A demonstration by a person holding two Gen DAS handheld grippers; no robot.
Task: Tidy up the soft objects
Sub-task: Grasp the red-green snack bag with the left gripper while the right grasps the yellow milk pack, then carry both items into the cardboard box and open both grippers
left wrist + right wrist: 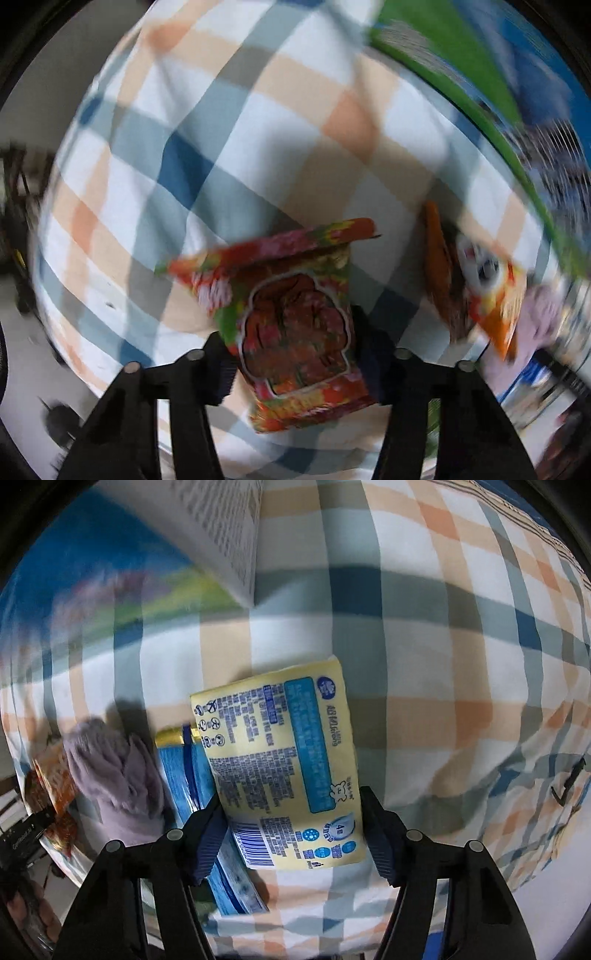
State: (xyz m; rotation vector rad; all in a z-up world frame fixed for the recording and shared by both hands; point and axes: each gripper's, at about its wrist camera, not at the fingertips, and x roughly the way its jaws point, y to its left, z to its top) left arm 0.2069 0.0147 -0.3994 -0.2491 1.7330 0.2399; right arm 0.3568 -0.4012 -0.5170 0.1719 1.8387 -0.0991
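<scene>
Snack bag (pixel 295 332): red-green printed foil pouch, held up off the checked sheet (pixel 229 122) between the left gripper's (pixel 295 354) jaws, which pinch its lower half from both sides. The top seal flares wide above the jaws. Judged light, crinkly and slick; the contents would crush under hard pressure. Best hold is probably the flat sealed edge or the lower body as now, with a light squeeze. The picture is blurred, so exact pad contact is hard to read.

Tissue pack (pixel 284 771): pale yellow soft pack with blue print and a barcode, lying between the right gripper's (pixel 291 834) jaws. The jaws flank its near end closely; whether they press it or only bracket it, I cannot tell. It looks lifted or tilted over the sheet (pixel 424 664). Judged light and squashy with a smooth film that could slip; take it across the narrow width, well in from the corner.

Just left of it, a blue pack (pixel 188 775) with a gold end, partly under the yellow one. Further left, a lilac cloth (pixel 114 771), bunched and limp. An orange bag (pixel 480 280) lies to the right in the left view, on the sheet.
</scene>
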